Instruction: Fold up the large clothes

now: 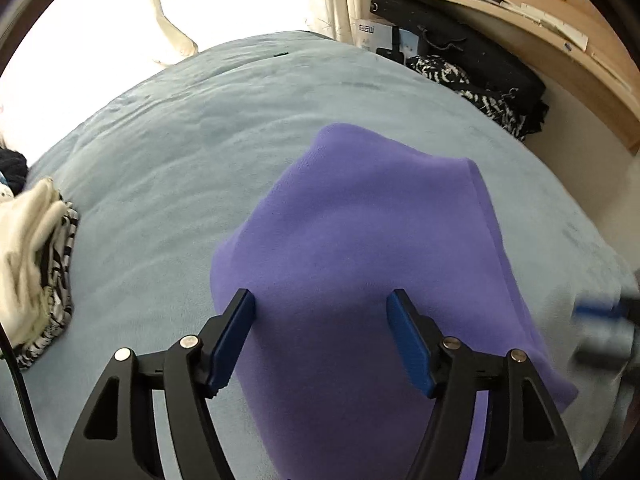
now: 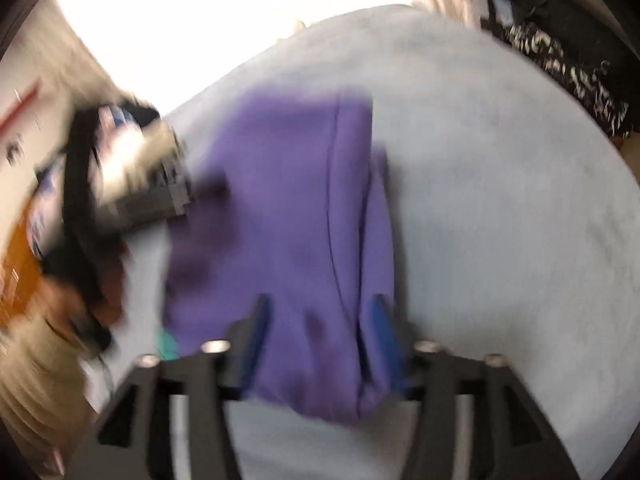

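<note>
A purple garment [image 1: 360, 248] lies folded into a compact shape on the pale blue bed cover [image 1: 168, 152]. My left gripper [image 1: 320, 320] is open, its blue-padded fingers spread above the near part of the garment, holding nothing. In the blurred right wrist view the garment [image 2: 288, 208] shows folded layers, and my right gripper [image 2: 320, 320] is open with the near edge of the cloth lying between its fingers. The left gripper's body [image 2: 132, 172] appears at the left there; the right gripper [image 1: 604, 320] is a blur at the right edge of the left wrist view.
A pile of cream and striped clothes [image 1: 36, 264] lies at the bed's left edge. Black-and-white patterned cloth and a black bag [image 1: 480, 80] sit at the far right by a wooden shelf [image 1: 540, 40]. Curtains [image 1: 168, 8] hang behind the bed.
</note>
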Demonstrator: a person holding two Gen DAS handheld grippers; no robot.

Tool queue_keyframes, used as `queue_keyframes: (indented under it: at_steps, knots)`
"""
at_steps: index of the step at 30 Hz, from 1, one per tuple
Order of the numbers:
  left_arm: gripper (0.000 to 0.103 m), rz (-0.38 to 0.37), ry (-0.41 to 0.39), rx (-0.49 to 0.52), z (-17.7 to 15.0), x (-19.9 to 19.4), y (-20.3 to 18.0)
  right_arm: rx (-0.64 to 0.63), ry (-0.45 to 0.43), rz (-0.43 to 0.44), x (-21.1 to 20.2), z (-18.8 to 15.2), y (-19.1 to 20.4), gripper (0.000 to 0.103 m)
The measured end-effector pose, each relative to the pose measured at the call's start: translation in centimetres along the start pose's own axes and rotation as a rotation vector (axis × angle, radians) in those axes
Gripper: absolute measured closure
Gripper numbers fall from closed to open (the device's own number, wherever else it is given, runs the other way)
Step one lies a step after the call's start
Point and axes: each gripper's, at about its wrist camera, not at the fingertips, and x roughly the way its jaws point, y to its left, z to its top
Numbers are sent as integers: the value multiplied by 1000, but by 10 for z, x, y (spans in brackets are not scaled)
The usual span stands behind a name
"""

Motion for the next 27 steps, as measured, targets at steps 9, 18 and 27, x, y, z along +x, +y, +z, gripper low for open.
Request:
queue_keyframes:
  at_steps: [9, 18, 27]
  knots:
    - [34, -238, 0, -130, 3, -15, 44, 142, 50, 50, 88, 74, -25, 28]
    - [34, -161, 12, -318, 4, 6, 98, 61, 41, 71, 107, 68, 1, 92]
    - [32, -74, 75, -222, 31, 50, 52, 122, 151, -231, 151, 71, -41, 93]
